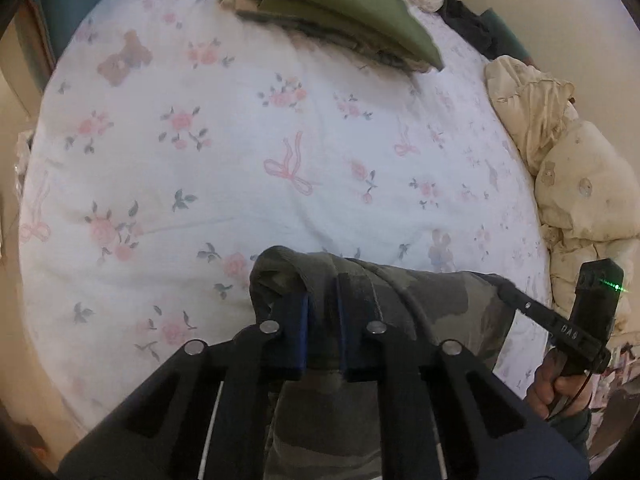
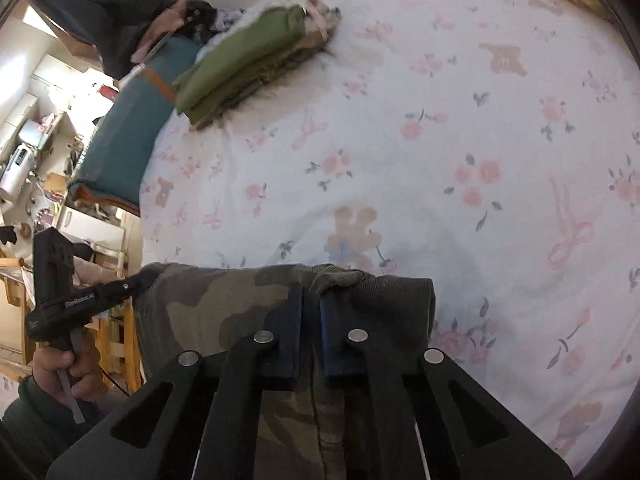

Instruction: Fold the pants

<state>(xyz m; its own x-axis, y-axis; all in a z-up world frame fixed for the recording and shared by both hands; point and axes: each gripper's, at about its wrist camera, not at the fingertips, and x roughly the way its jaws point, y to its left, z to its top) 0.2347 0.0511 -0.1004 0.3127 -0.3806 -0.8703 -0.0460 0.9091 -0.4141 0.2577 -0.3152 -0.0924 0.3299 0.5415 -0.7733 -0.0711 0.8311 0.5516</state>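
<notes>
**Camo pants pinched at both ends over the bed**

Looking through the left wrist camera, the left gripper [image 1: 322,312] is clamped on a bunched edge of the camouflage pants [image 1: 432,304], which stretch to the right above the floral bedsheet [image 1: 240,152]. The fabric is a drab green and grey camo, and its lower part is hidden behind the gripper body. The right gripper [image 1: 505,291] bites the far edge; its side has white lettering too blurry to read. A stack of folded clothes [image 1: 340,12] with an olive piece on top sits at the far end of the bed.

From the right wrist camera, the right gripper [image 2: 311,308] is closed tight on the pants [image 2: 208,312], with a seam running down between the fingers. The left gripper [image 2: 142,280] holds the opposite edge, and its label reads roughly "GenRobot.AI", though it's small. The folded stack [image 2: 248,64] lies near the mattress edge.
</notes>
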